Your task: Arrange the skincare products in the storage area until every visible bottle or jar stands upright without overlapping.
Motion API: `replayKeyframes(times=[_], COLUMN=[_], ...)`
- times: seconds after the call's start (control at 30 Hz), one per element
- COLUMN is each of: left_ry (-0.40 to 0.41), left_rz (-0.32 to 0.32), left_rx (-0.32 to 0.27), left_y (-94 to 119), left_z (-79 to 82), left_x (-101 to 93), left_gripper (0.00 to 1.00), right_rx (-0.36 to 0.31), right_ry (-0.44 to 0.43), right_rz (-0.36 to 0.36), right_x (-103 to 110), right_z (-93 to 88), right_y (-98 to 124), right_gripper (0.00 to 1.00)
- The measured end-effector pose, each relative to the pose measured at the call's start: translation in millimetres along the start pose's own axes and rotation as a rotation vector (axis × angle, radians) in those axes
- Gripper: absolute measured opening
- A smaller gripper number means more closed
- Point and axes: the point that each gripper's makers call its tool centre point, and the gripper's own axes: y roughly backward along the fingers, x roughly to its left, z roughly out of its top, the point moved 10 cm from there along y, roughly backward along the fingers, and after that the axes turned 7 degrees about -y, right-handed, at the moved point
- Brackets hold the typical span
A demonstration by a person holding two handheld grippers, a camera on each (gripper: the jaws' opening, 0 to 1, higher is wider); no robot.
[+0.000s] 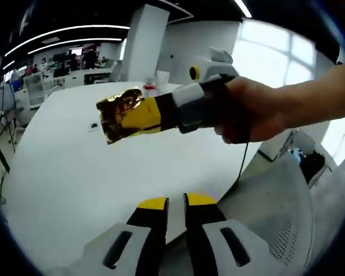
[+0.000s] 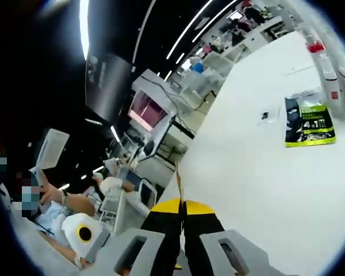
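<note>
Claws differ: right claw [image 1: 123, 118] pinches a gold foil packet [image 1: 119, 114] above the white table [image 1: 75, 172], left claw [image 1: 176, 202] slightly parted.

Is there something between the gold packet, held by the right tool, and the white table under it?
Nothing visible. The right tool holds the gold foil packet above a bare stretch of the white table; the green pouch lies apart, farther along.

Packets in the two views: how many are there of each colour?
gold packet: 1
green-and-black packet: 1
Total: 2
</note>
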Motion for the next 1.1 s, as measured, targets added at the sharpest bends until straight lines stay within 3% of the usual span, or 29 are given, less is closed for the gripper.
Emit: replayKeyframes(times=[0.53,1.1], left_ry=[-0.064,-0.104], left_rz=[0.04,0.057], left_rx=[0.061,0.119], left_y=[-4,-7], left_z=[-4.3,-10.2], left_x=[0.4,1.4], left_gripper=[0.03,0.0], right_rx=[-0.009,0.078], right_ry=[-0.057,-0.022], right_rz=[-0.038,-0.128], right_x=[-17,-46], right_z=[43.4,84.0], right_y=[-31,-69], right_gripper=[0.0,0.0])
